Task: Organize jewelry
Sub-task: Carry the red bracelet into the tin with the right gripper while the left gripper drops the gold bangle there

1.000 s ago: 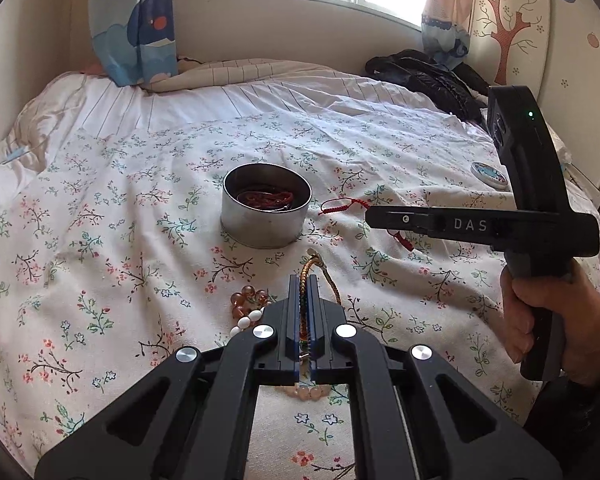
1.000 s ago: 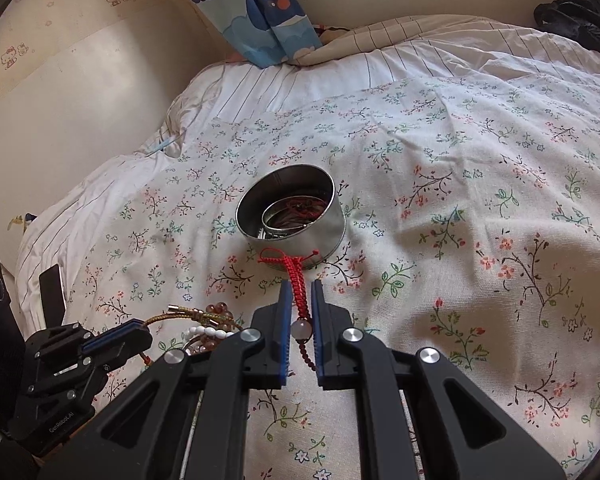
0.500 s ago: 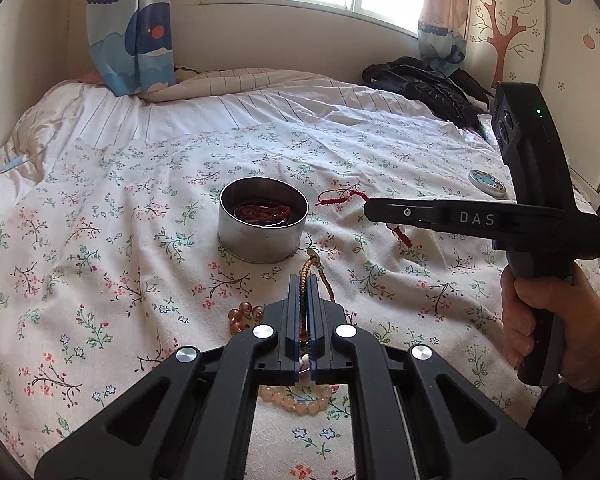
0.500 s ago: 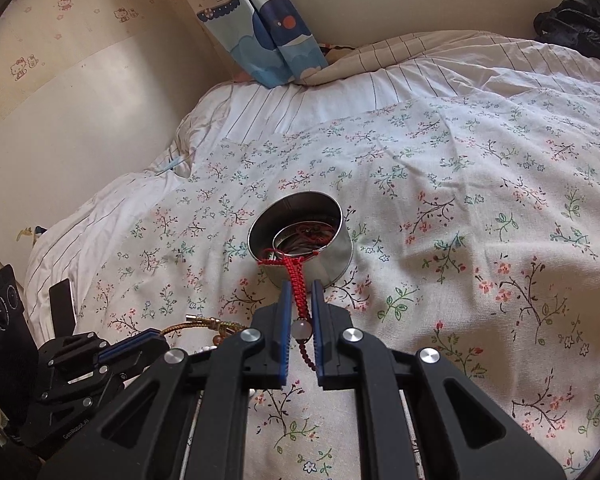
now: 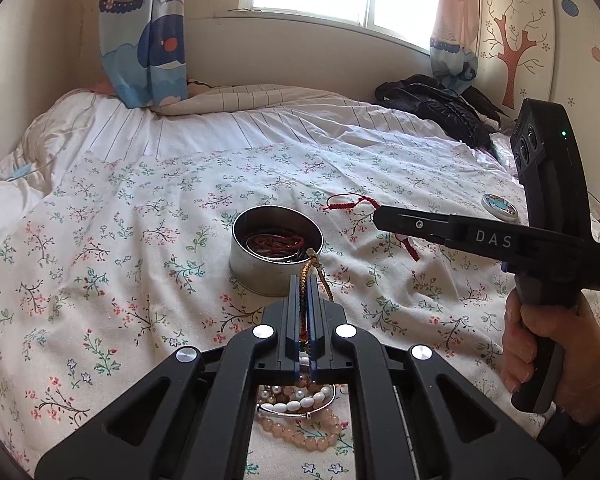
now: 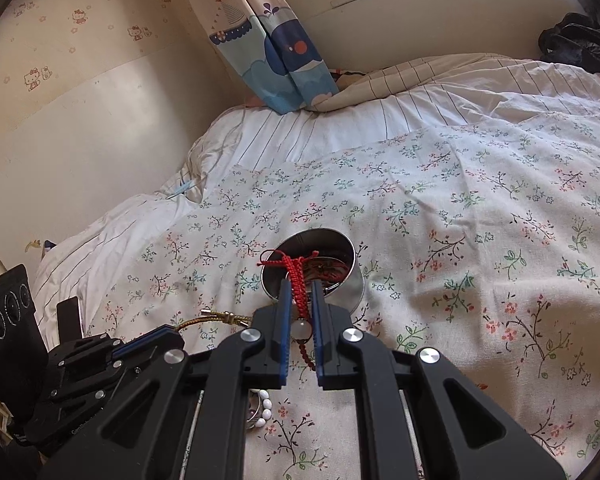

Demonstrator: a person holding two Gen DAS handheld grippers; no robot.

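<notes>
A round metal tin (image 5: 276, 256) with red bracelets inside stands on the floral bedspread; it also shows in the right wrist view (image 6: 340, 280). My left gripper (image 5: 305, 280) is shut on a gold braided bracelet (image 5: 320, 272), lifted above the bed just in front of the tin. My right gripper (image 6: 300, 286) is shut on a red woven cord bracelet (image 6: 296, 276) with a pale bead, held in the air near the tin's rim. The red cord (image 5: 348, 202) dangles from the right gripper (image 5: 380, 214) in the left wrist view.
Pearl and pink bead bracelets (image 5: 300, 416) lie on the bedspread under my left gripper. A small round box (image 5: 499, 207) sits at the right. Dark clothing (image 5: 440, 104) is piled at the far right. Wall and curtain (image 6: 276, 52) stand behind the bed.
Both grippers have risen and moved toward the tin. The gold bracelet has lifted off the bed and the bead pile. The red cord now hangs at the tin's rim.
</notes>
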